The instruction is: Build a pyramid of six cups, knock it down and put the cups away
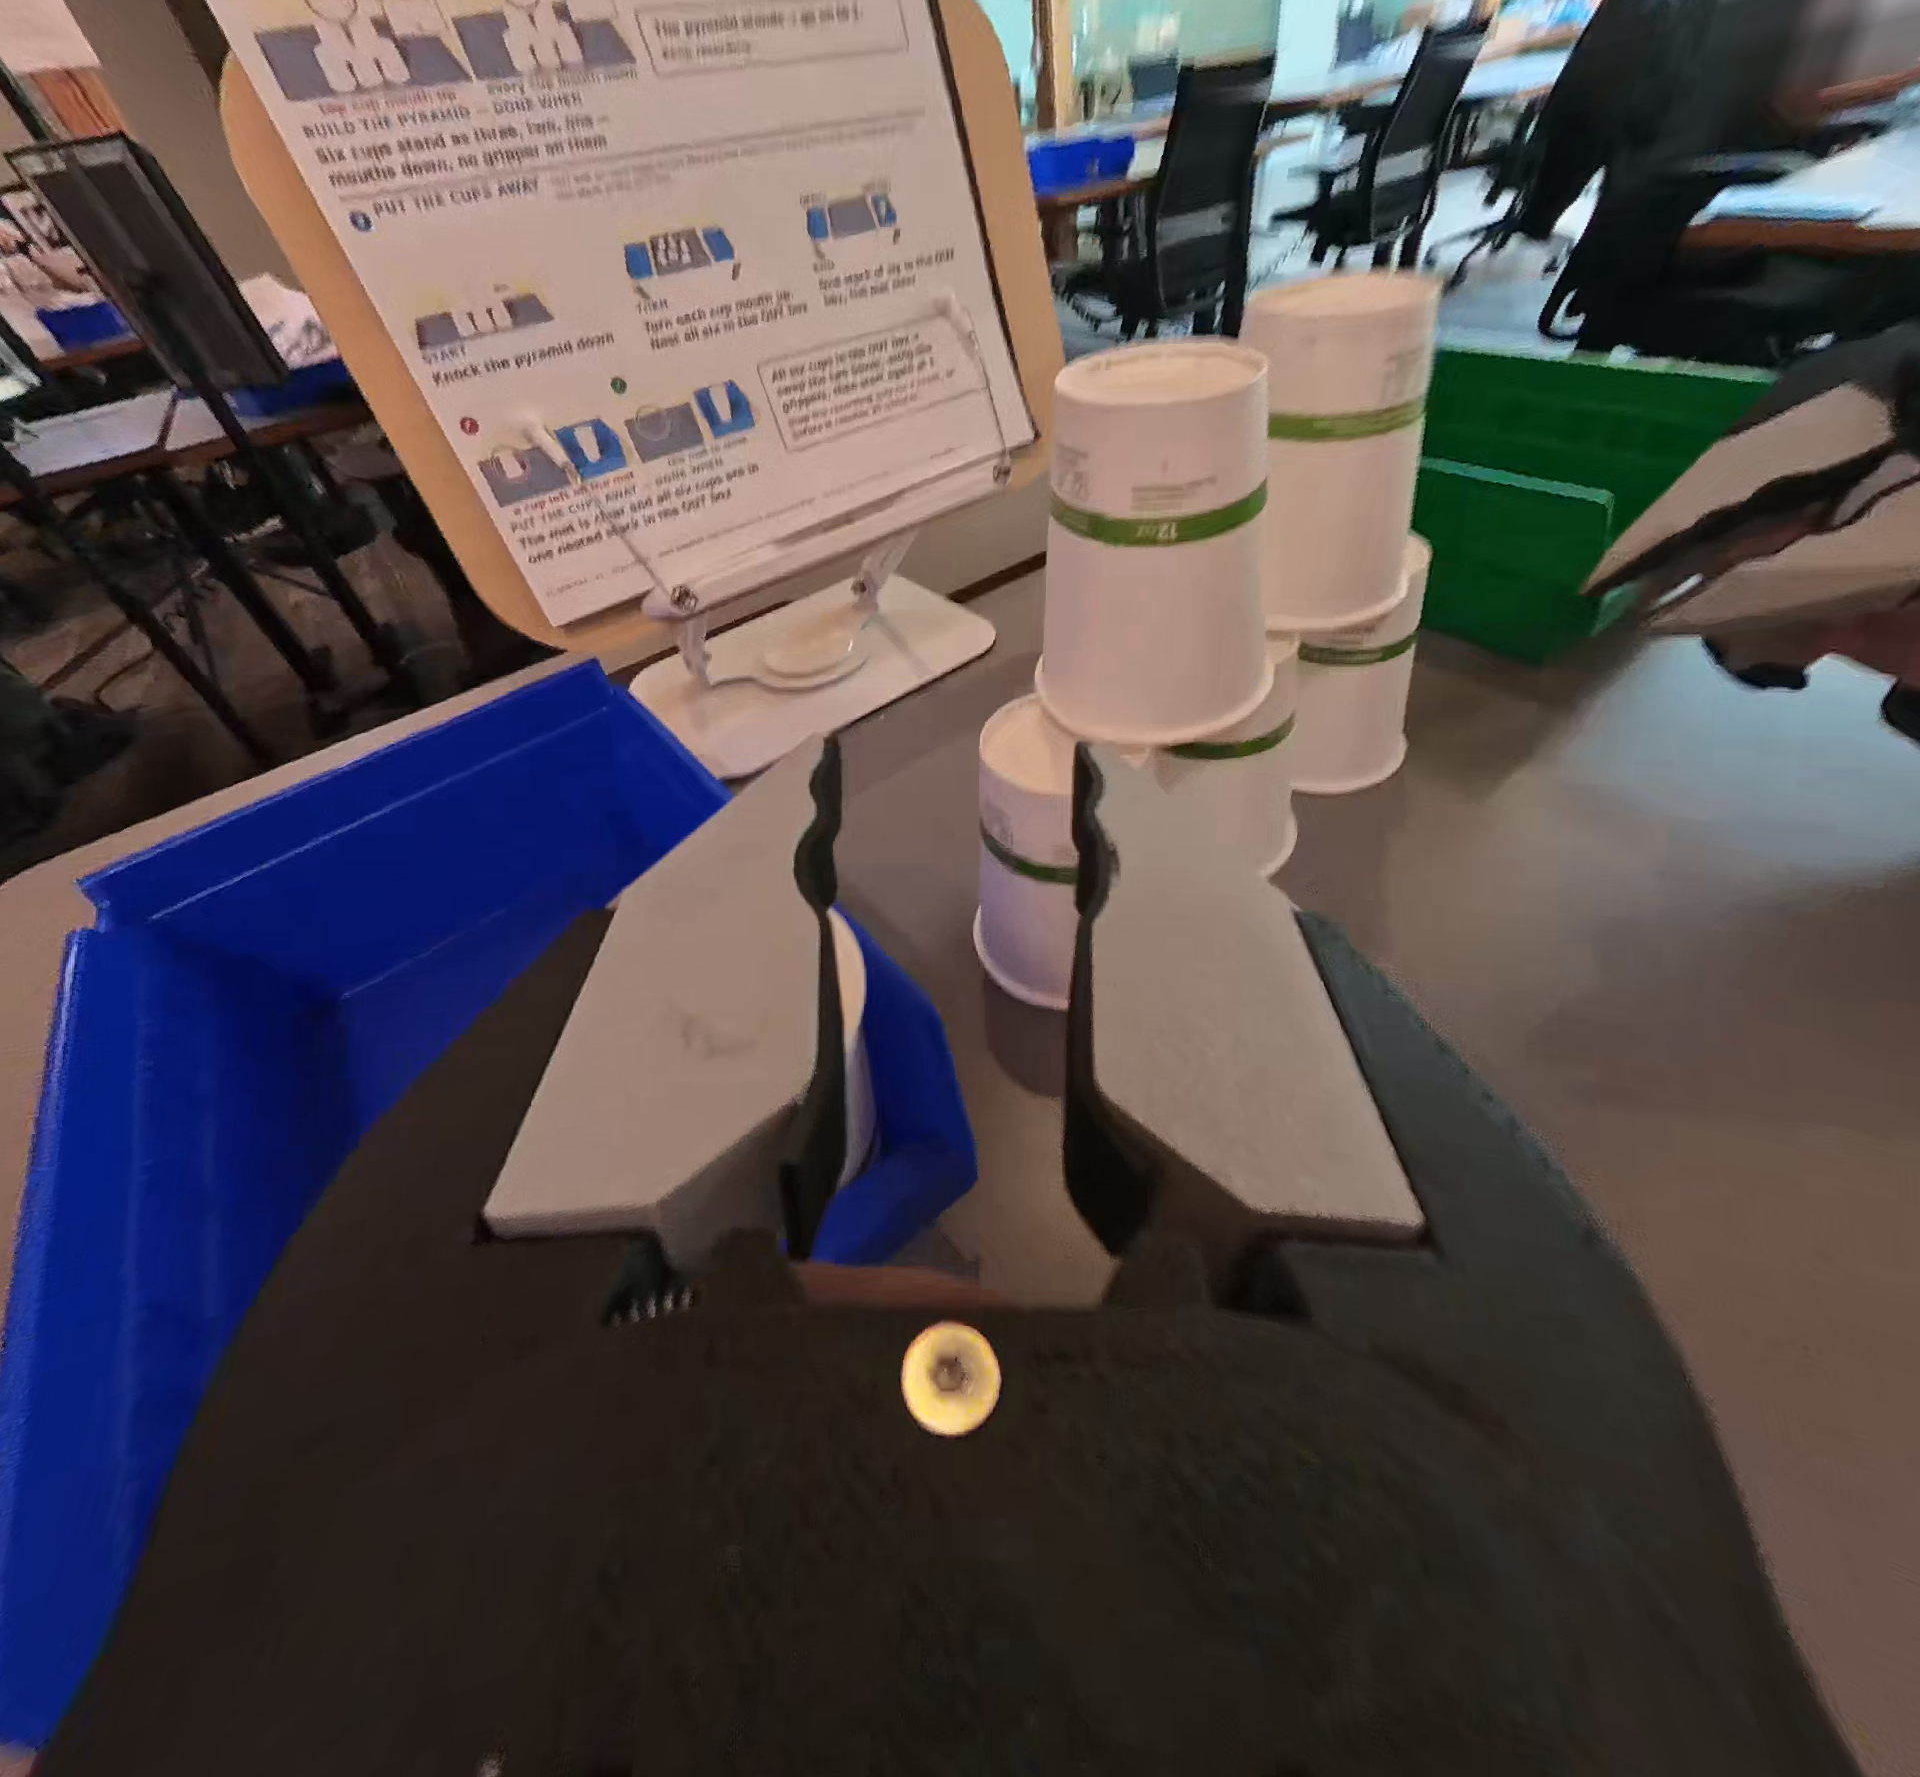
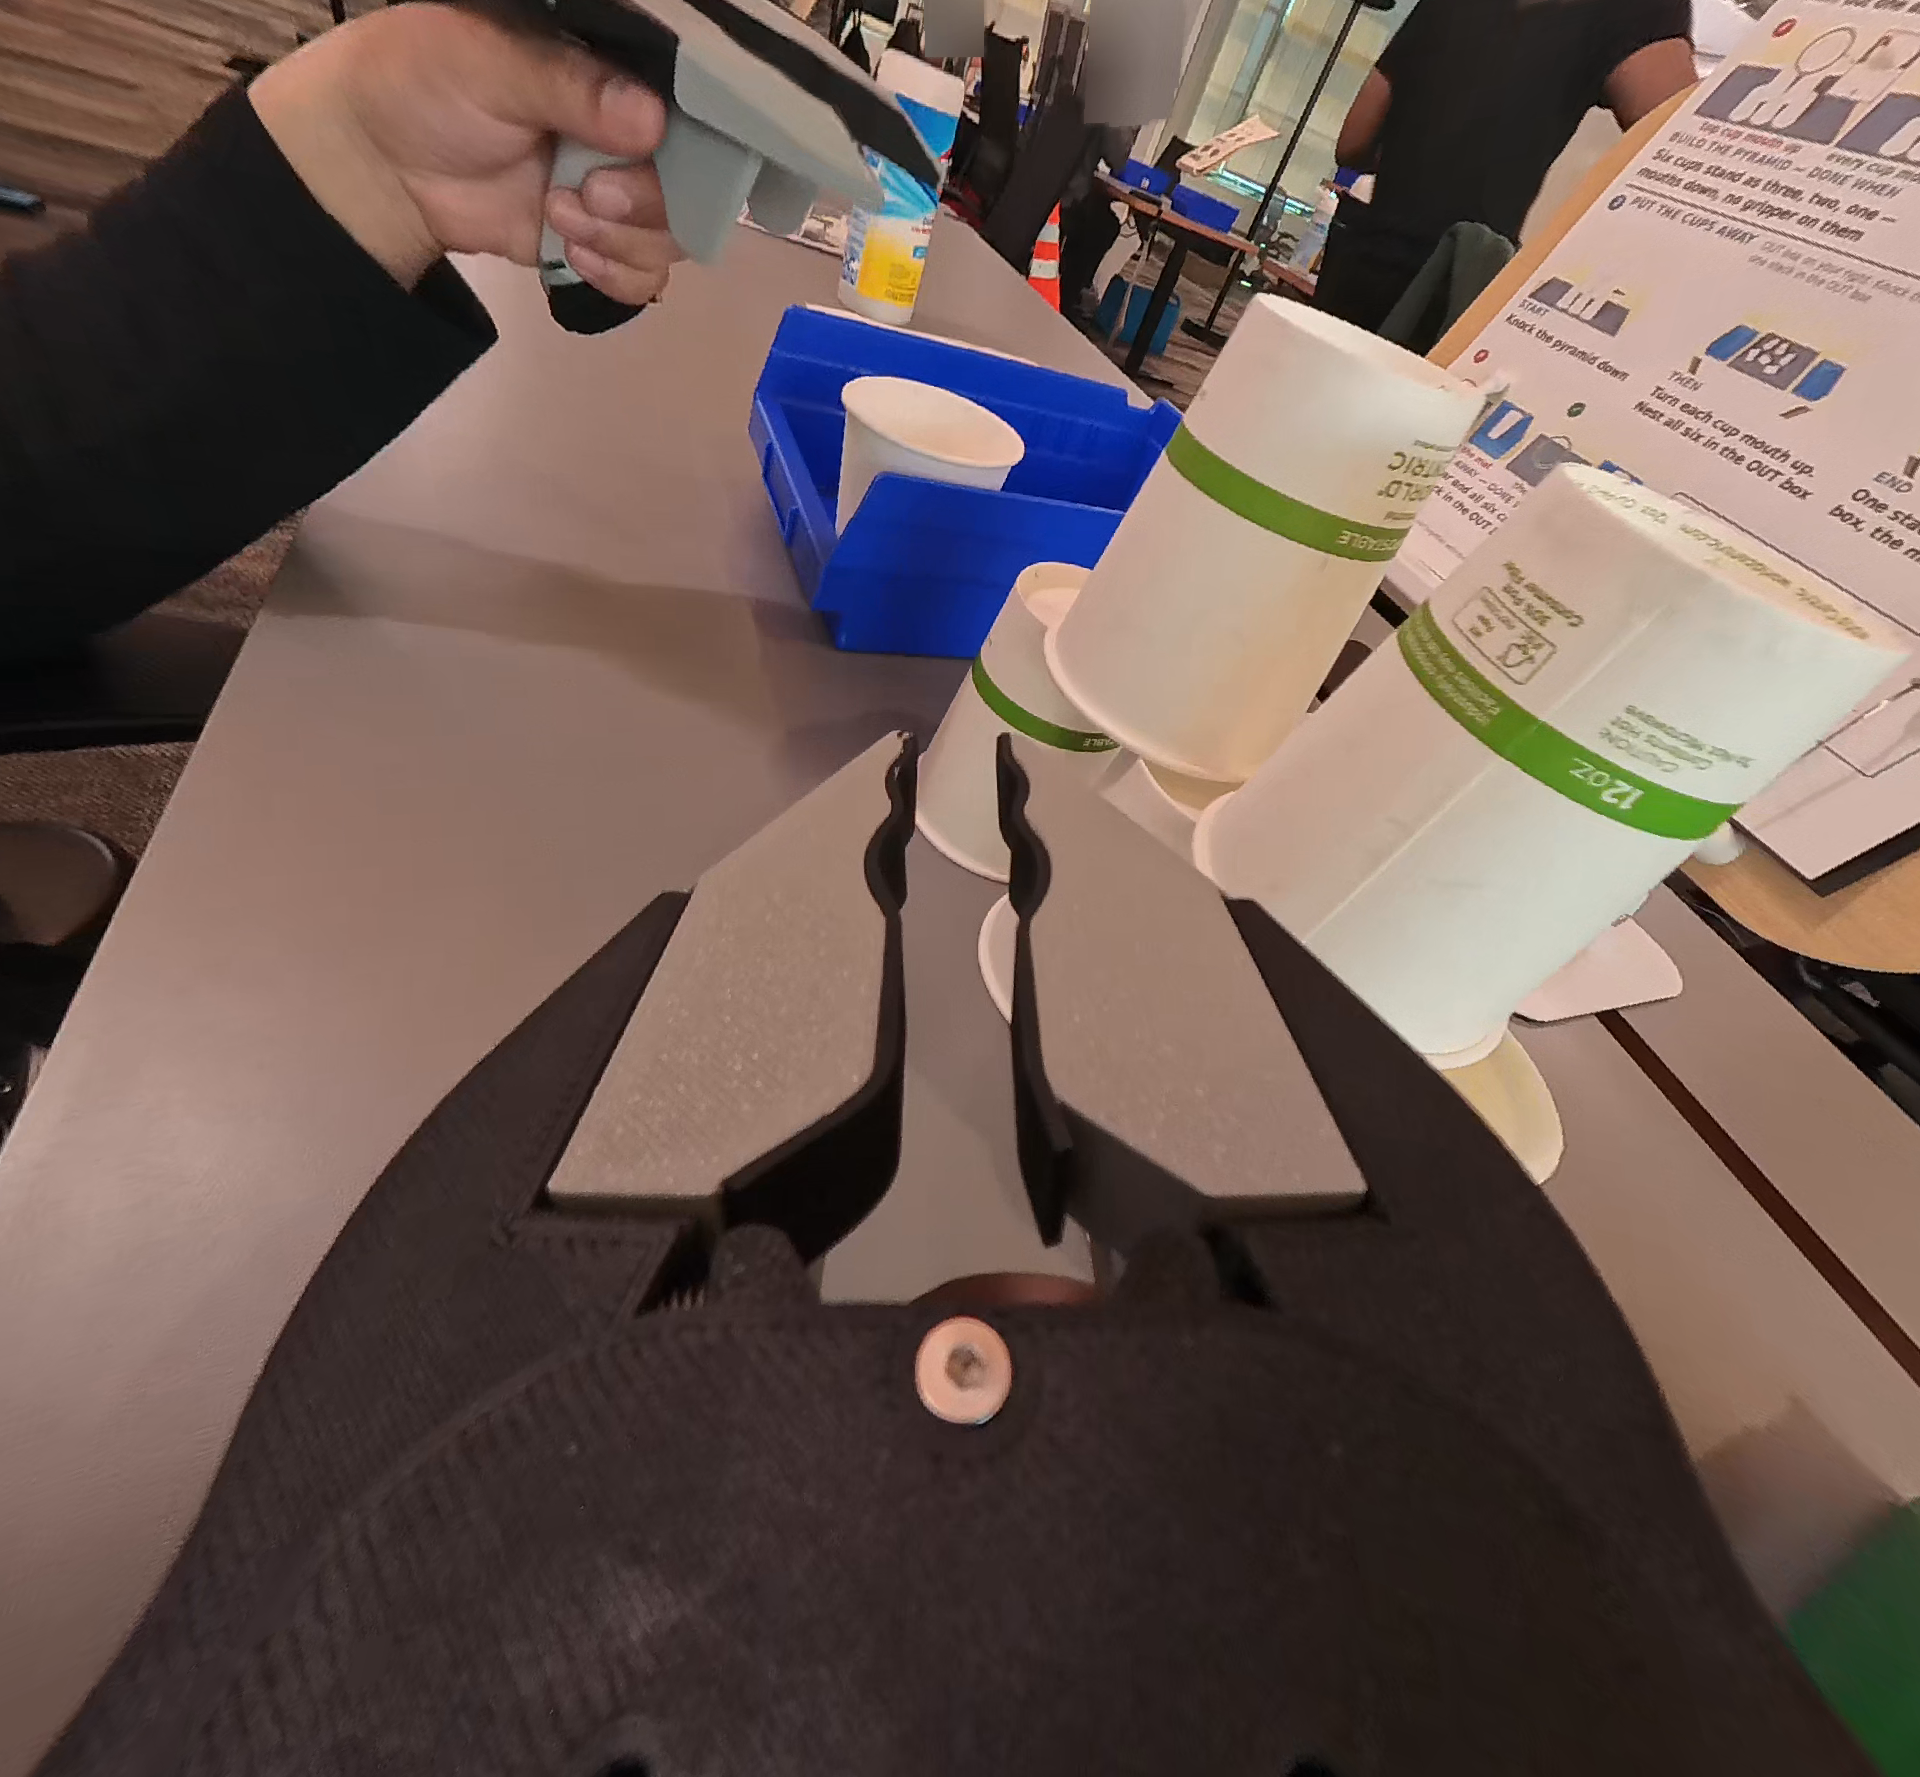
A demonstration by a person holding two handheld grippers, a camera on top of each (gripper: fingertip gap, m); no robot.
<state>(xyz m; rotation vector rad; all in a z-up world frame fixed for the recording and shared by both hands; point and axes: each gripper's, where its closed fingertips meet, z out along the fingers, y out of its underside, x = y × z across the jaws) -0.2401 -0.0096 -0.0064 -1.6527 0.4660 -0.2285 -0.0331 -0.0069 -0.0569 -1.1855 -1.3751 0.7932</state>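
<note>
Five white paper cups with green bands stand mouth down on the grey table: three below, such as the nearest one (image 1: 1023,854), and two on top (image 1: 1153,564) (image 1: 1340,449). A sixth cup (image 2: 925,449) stands mouth up in the blue bin (image 2: 956,553). My left gripper (image 1: 956,756) is open and empty, above the bin's right end, left of the stack. My right gripper (image 2: 953,740) is narrowly open and empty, its tips close to a lower cup (image 2: 977,771). The two top cups (image 2: 1247,564) (image 2: 1507,813) show in the right wrist view too.
An instruction sheet on a stand (image 1: 623,221) is behind the cups. A green bin (image 1: 1538,480) sits at the far right. A wipes canister (image 2: 894,241) stands beyond the blue bin. A person (image 2: 1507,117) stands past the table. Office chairs and desks fill the background. There is about 20 cm between the tips of the two grippers. The right gripper is farther from the sixth cup (image 2: 925,449), some 25 cm, than the left, some 9 cm.
</note>
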